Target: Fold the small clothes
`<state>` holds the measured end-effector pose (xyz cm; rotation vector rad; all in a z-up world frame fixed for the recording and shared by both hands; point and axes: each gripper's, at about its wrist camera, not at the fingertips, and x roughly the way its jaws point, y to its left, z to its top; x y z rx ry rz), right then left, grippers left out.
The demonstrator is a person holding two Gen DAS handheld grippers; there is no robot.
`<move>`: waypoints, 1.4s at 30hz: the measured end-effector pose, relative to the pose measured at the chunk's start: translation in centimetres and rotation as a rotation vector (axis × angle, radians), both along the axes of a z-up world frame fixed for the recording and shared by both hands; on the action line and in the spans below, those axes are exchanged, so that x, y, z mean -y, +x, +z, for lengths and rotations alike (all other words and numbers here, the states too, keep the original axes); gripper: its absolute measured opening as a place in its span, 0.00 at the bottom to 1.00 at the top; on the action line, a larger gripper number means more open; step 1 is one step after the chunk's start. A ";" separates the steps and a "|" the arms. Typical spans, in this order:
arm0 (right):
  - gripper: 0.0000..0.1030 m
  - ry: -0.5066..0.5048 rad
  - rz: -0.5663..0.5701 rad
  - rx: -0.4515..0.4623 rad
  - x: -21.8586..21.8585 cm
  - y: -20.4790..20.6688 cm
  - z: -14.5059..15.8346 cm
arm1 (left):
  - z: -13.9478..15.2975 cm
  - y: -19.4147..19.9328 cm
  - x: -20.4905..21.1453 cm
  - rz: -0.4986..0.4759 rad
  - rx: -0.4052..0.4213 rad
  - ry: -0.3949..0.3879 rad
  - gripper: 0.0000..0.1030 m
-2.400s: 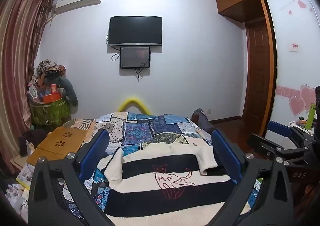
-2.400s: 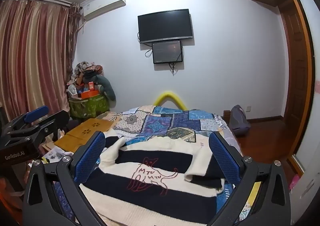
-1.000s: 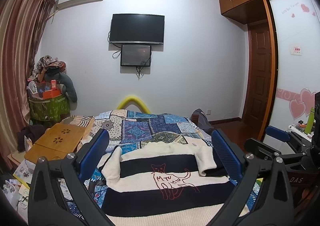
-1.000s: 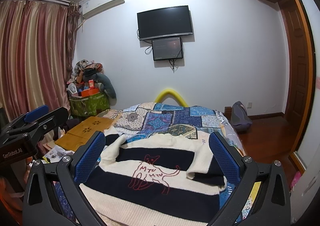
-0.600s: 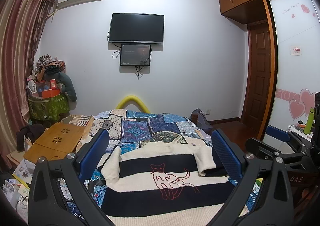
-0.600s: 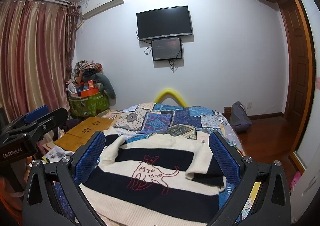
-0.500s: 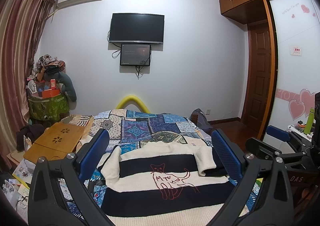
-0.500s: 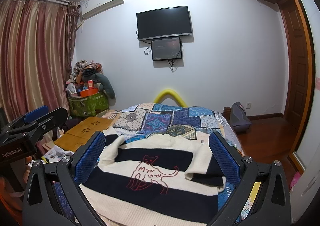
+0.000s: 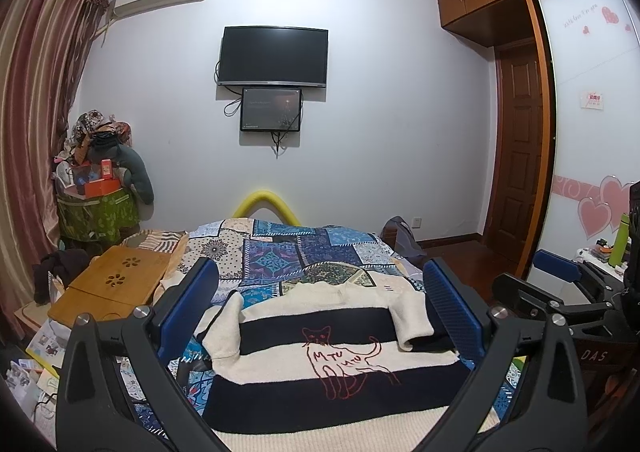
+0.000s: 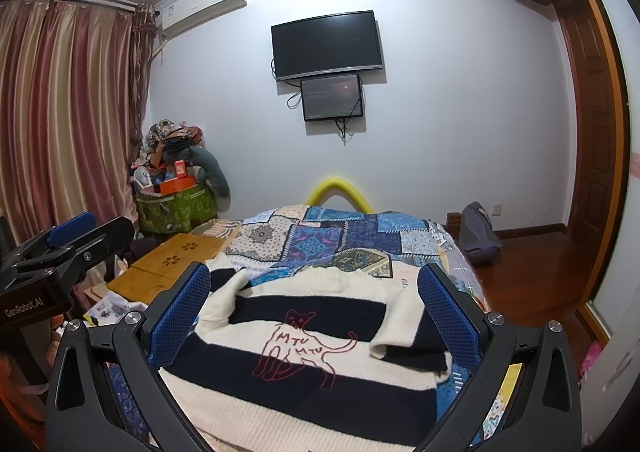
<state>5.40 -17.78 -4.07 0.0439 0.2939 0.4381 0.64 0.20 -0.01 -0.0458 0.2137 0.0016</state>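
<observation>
A cream and navy striped sweater [image 9: 332, 384] with a red cat outline lies flat on the bed, both sleeves folded in over its chest. The same sweater [image 10: 304, 364] fills the lower middle of the right wrist view. My left gripper [image 9: 320, 304] hangs above the sweater's near part, open, with nothing between its blue pads. My right gripper [image 10: 314, 312] is open and empty too, above the same garment. The right gripper's body [image 9: 560, 292] shows at the right edge of the left wrist view; the left gripper's body [image 10: 60, 248] shows at the left edge of the right wrist view.
A patchwork quilt [image 9: 288, 252] covers the bed beyond the sweater. A bamboo lap desk [image 9: 116, 284] lies left of the bed, with papers on the floor. A green bin piled with items [image 9: 96, 207] stands by the curtain. A grey bag [image 10: 478, 236] sits on the wooden floor at right.
Both views have shifted slightly: the room appears a little lower and nearer than 2.4 s ago, then holds steady. The sweater has not moved and both grippers stay open.
</observation>
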 end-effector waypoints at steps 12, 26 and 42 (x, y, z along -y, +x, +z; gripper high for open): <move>1.00 0.001 0.000 -0.004 -0.1 -0.1 0.0 | 0.0 -0.4 0.4 -0.019 0.014 0.014 1.00; 1.00 0.005 0.003 -0.018 -0.3 0.1 -0.2 | -0.8 1.5 -1.3 0.024 -0.018 0.006 1.00; 1.00 -0.139 0.123 -0.108 -6.3 9.7 -4.1 | -7.8 14.6 -13.0 0.209 -0.313 0.040 1.00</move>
